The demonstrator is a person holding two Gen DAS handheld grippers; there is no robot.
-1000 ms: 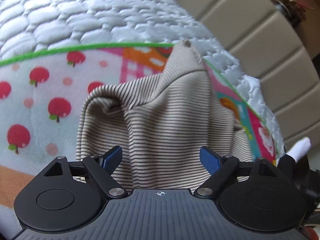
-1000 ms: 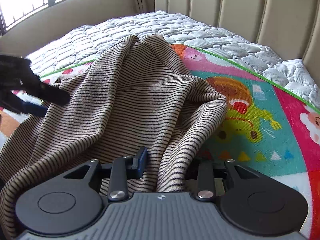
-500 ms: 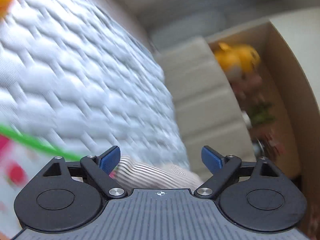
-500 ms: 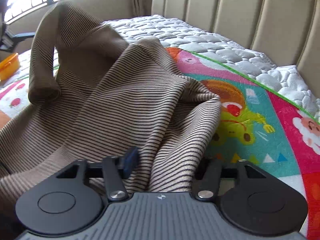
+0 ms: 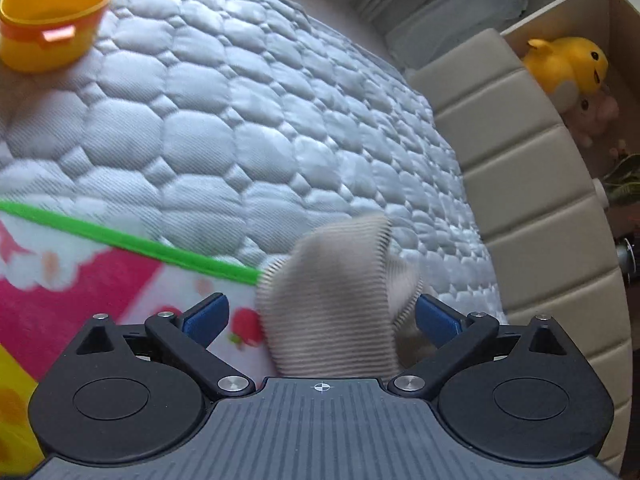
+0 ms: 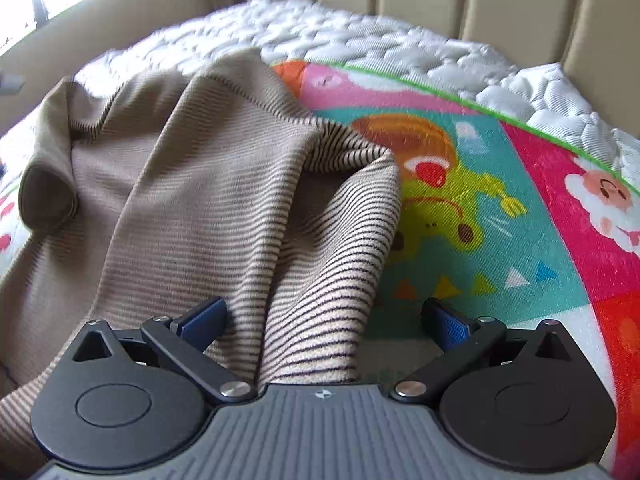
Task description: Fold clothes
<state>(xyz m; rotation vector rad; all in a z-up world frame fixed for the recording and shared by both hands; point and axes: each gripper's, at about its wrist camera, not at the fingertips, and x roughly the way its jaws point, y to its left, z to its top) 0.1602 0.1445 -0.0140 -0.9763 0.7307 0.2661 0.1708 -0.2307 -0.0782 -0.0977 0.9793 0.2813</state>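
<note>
Between the spread blue pads of the left gripper [image 5: 322, 314], a blurred fold of the beige, finely dark-striped knit garment [image 5: 332, 300] is being shown ungripped, while the right gripper [image 6: 324, 318] is likewise being held open with the same cloth lying loosely between its fingers. With neither pair of jaws closed, the fabric is judged likely to be dropped or bunched if either is lifted. The garment is being left rumpled on the colourful cartoon-printed play mat [image 6: 500, 216] over the white quilted mattress [image 5: 240, 128].

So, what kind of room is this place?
Probably a bedroom: a quilted mattress against a padded headboard, with soft toys on a shelf beside it.
</note>
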